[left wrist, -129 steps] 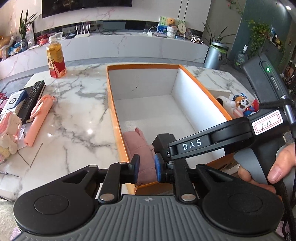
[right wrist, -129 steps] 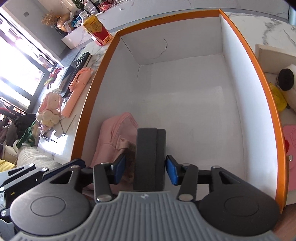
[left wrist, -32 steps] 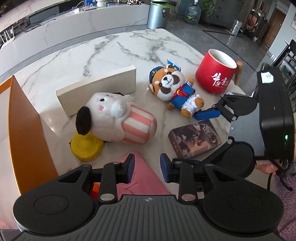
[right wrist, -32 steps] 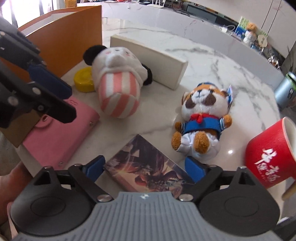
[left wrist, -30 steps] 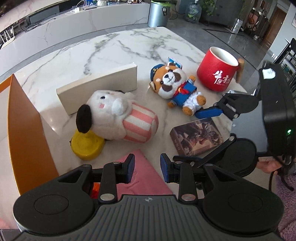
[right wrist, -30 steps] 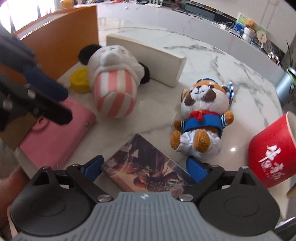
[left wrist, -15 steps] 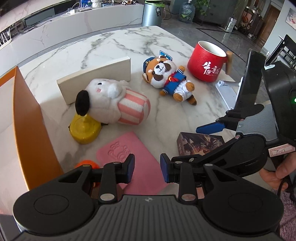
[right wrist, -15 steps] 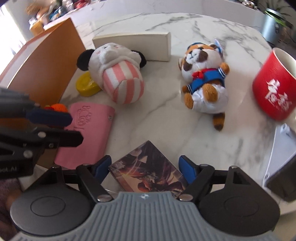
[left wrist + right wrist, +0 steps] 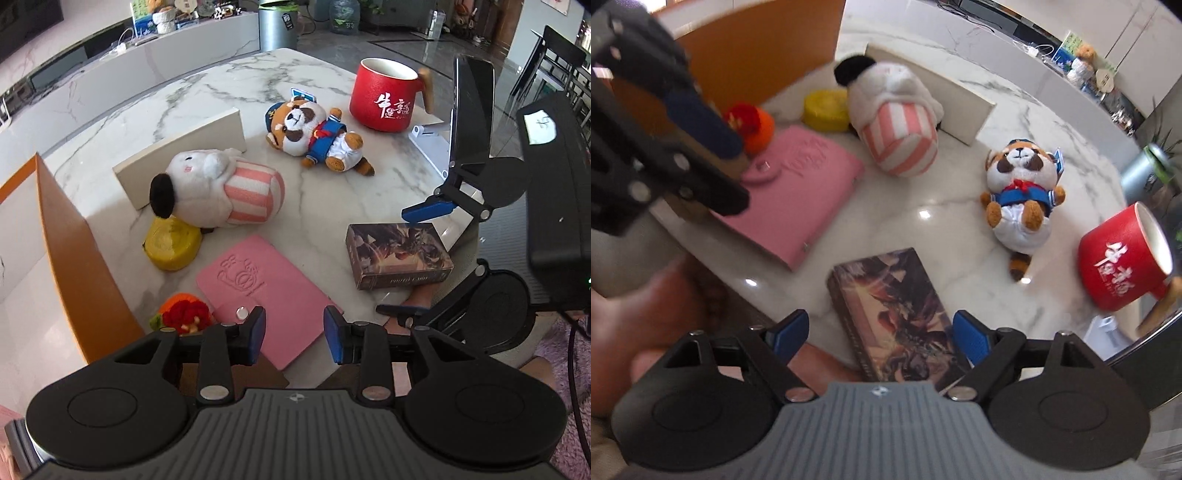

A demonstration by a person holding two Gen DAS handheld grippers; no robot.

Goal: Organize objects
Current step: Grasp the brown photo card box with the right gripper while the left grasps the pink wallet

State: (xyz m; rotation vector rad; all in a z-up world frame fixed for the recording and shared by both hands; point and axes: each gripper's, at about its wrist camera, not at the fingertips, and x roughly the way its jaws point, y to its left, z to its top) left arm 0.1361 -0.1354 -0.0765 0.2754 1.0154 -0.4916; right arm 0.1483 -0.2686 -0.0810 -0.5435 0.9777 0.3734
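Since a second ago the left tool (image 9: 294, 334) opens over the pink wallet (image 9: 266, 291), gripping nothing; the right tool (image 9: 877, 336) opens wide around the box (image 9: 897, 314).

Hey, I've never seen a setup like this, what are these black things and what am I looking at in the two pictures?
A person carries two tools, each with a camera looking along its fingers.

Left camera: the left hand-held gripper hovers over a flat pink wallet, jaws opening, holding nothing.

Right camera: the right hand-held gripper, jaws opening, straddles a dark illustrated card box without gripping it.

Also on the white marble table: a red mug, two plush toys and an orange box.
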